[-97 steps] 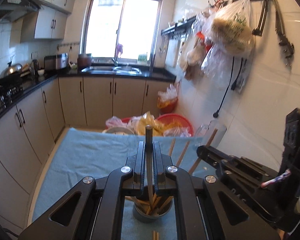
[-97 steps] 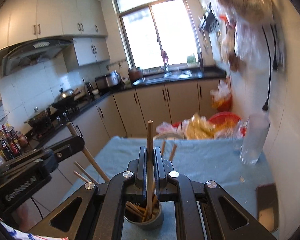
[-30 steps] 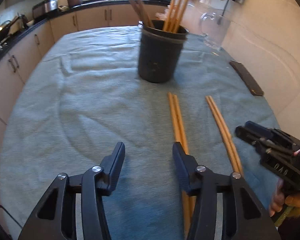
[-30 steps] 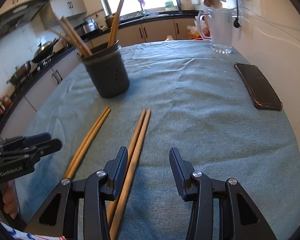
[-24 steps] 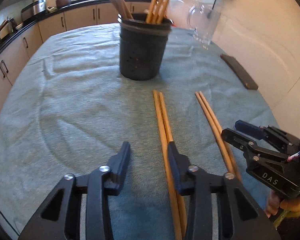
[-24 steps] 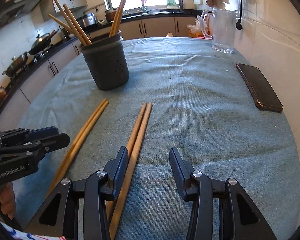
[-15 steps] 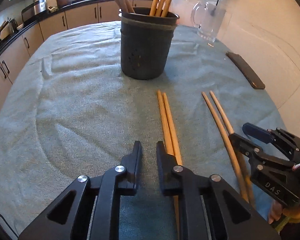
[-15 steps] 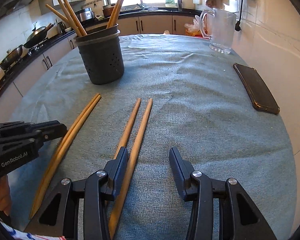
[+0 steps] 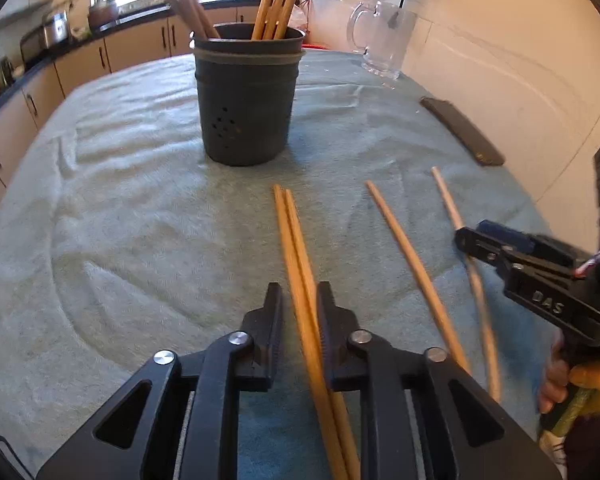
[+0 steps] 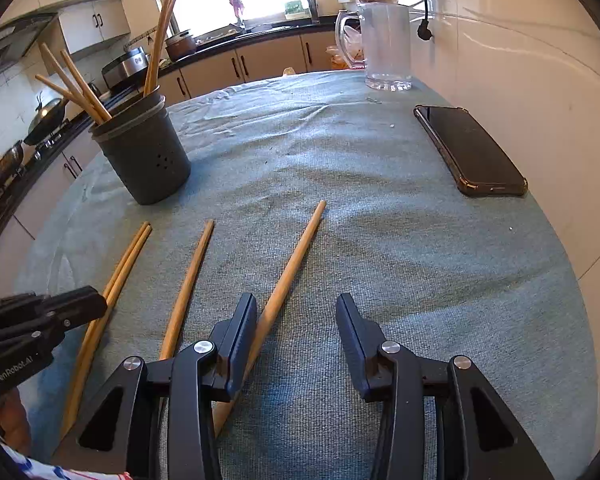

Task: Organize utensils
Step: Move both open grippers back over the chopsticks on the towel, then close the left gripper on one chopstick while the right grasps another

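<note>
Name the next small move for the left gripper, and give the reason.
Probably close the left gripper fully on the chopstick pair. Its jaws are opening slightly, the pair runs between them, and a gap shows on the left side. Once gripped, the pair can go to the dark holder, where other chopsticks already stand.

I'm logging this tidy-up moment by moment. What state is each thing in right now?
Left gripper: jaws opening, chopstick pair between them.
Right gripper: open, one chopstick against its left finger.
Other chopstick: lying loose on the cloth.
Holder: upright, chopsticks inside.
Pitcher: upright, looks empty.
Phone: flat, screen dark.
</note>
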